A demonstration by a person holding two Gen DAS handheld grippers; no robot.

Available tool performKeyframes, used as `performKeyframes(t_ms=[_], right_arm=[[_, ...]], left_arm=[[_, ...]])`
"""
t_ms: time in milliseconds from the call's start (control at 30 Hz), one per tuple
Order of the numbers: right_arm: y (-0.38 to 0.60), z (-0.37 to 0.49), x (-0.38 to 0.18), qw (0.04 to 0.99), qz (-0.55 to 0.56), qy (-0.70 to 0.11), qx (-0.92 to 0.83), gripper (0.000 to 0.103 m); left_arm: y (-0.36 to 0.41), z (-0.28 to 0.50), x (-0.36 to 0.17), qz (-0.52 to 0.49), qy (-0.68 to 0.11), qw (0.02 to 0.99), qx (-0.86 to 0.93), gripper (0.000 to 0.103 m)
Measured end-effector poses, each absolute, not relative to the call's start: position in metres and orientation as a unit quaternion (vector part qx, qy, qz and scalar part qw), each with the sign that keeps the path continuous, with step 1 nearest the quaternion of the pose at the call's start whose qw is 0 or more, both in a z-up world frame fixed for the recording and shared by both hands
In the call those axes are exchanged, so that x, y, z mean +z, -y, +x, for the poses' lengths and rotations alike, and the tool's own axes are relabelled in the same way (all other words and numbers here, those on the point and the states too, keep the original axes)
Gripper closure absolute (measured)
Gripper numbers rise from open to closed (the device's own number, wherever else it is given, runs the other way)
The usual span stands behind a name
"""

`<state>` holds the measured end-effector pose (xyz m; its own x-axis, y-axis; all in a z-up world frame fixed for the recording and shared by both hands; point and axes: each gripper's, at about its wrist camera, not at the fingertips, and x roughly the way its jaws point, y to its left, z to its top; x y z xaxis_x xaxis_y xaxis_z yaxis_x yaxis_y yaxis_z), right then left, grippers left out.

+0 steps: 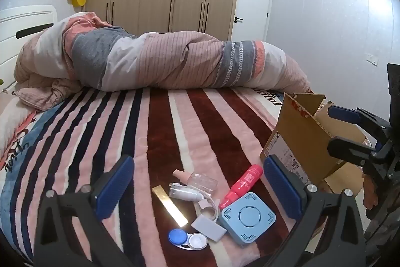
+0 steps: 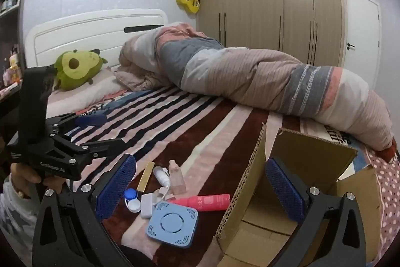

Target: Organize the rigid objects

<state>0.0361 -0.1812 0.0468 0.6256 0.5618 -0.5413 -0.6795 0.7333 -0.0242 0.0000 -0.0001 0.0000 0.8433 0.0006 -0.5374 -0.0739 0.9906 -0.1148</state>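
A cluster of small rigid things lies on the striped pink, maroon and navy bed blanket (image 1: 162,131), just left of an open brown cardboard box (image 1: 300,139). In the cluster: a light blue square plastic device with a round centre (image 1: 247,218), touching a red-pink cylindrical bottle (image 1: 243,183) that points toward the box; a small clear plastic bottle with a pink cap (image 1: 200,180); a white tube-shaped gadget with a looped white cord (image 1: 185,194); a flat gold rectangular strip (image 1: 170,205); a pale grey rectangular block (image 1: 208,229); and a blue-and-white contact lens case (image 1: 187,239) nearest the camera.

The left gripper (image 1: 197,188) hovers above the cluster with its blue-padded fingers (image 1: 113,188) spread wide and empty. The right gripper (image 2: 201,189) has its fingers also spread and empty, one pad (image 2: 285,188) over the box's opening, the other beside the lens case. A rolled striped quilt (image 1: 175,59) lies across the far side of the bed
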Motion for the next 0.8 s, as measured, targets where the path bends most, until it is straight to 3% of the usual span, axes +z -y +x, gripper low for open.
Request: performKeyframes(t_ms=[800], right_arm=[[0.176,0.036,0.036,0.895,-0.111,-0.269,0.337,0.000]], left_arm=[[-0.004,-0.005,0.004,-0.062,-0.274,0.960,0.019,0.000]])
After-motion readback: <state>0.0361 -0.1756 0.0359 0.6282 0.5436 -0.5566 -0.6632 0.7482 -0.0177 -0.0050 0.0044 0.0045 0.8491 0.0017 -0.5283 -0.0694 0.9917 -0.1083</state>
